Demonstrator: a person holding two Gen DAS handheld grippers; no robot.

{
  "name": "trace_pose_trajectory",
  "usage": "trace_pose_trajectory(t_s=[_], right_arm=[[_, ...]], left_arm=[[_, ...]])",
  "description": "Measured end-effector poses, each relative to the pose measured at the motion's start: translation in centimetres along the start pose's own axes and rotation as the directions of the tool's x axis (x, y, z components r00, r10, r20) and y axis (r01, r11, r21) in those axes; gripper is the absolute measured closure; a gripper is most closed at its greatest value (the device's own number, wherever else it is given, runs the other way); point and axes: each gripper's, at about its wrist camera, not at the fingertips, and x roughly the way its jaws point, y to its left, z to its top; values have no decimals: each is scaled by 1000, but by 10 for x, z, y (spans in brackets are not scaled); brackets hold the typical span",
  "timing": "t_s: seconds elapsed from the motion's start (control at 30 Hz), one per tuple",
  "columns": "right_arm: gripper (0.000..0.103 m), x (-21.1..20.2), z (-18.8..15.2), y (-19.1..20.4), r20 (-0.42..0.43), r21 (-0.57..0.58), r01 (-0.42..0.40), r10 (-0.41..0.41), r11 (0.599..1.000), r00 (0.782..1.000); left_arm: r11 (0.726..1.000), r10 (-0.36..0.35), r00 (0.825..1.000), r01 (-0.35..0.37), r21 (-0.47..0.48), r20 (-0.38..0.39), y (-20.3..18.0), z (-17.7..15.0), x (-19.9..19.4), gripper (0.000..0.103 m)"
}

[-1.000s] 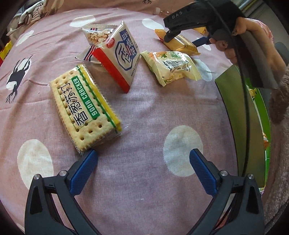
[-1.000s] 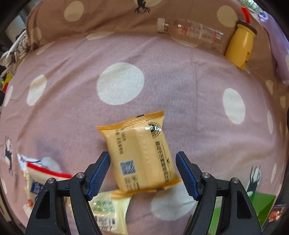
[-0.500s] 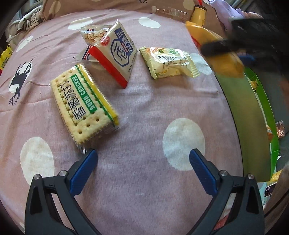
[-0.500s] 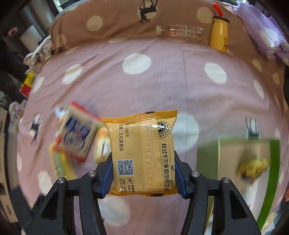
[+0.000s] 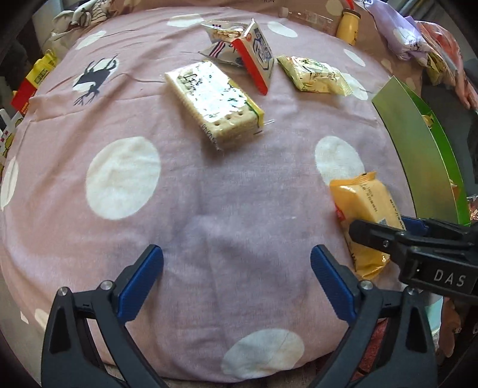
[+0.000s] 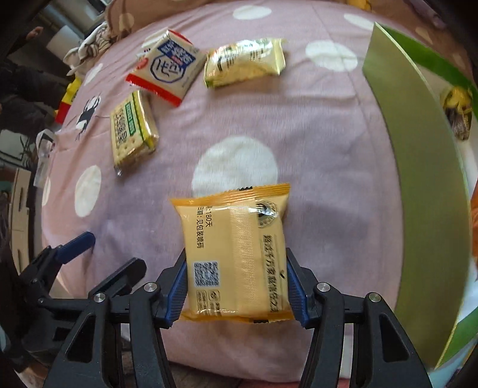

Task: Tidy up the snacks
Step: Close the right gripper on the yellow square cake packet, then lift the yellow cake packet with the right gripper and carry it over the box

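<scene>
My right gripper (image 6: 237,286) is shut on an orange snack packet (image 6: 236,247), its blue pads pressing both side edges, and holds it above the pink spotted cover. In the left wrist view that packet (image 5: 363,203) hangs at the right, next to the green box (image 5: 418,140). My left gripper (image 5: 237,253) stands open over bare cover with nothing between its fingers. On the far part of the cover lie a cracker pack (image 5: 213,101), a white, blue and red packet (image 5: 257,56) and a pale yellow-green packet (image 5: 313,74).
The green box's wall (image 6: 418,149) rises along the right edge; a yellow wrapped snack (image 6: 457,101) lies inside. A yellow bottle (image 5: 348,25) and a clear bottle (image 5: 310,16) lie at the far edge. Red and yellow clutter (image 5: 33,80) sits off the left side.
My right gripper closed on the orange packet, lifted it and carried it toward the green box. My left gripper drew back, so the other snacks now lie farther from it.
</scene>
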Motion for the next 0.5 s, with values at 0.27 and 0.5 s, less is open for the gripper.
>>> trace_pose_trajectory(t_s=[0.27, 0.5], right_arm=[[35, -29, -16, -24, 68, 65, -63, 59, 996, 996], [35, -40, -20, -47, 121, 125, -142, 127, 982, 985]], left_arm=[[996, -88, 996, 88, -10, 2, -12, -3, -13, 13], [985, -172, 985, 172, 22, -12, -51, 3, -11, 23]])
